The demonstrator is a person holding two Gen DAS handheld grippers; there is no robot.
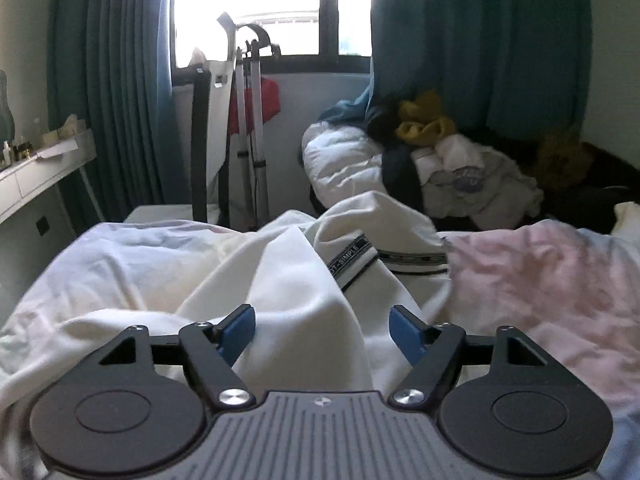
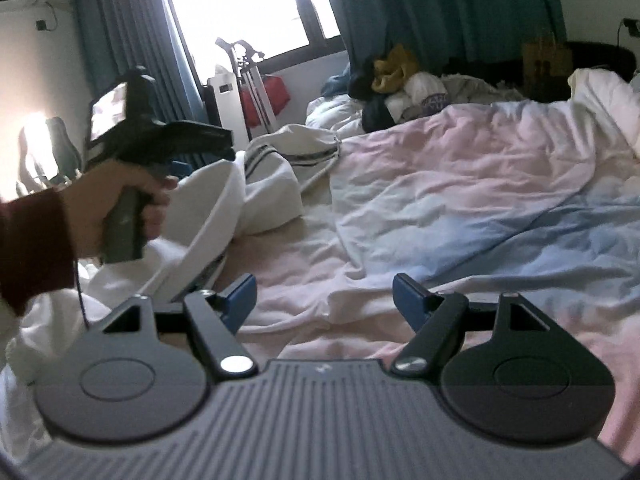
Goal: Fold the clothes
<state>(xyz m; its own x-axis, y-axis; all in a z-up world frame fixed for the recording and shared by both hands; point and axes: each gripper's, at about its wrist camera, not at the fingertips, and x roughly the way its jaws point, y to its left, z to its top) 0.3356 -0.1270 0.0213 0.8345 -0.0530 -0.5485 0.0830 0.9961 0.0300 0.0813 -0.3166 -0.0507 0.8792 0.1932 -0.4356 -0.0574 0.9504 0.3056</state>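
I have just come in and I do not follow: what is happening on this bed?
A person is starting to fold clothes with a handheld gripper in each hand. The left gripper has its jaws open around a raised fold of the white garment, which lies crumpled on the pink and blue bedsheet; the pads do not press it yet. The right gripper hangs open over the sheet, holding nothing. More clothes are piled by the curtain.

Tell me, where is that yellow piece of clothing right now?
The yellow garment sits on top of the clothes pile at the far side of the bed, right of the window, against the teal curtain.
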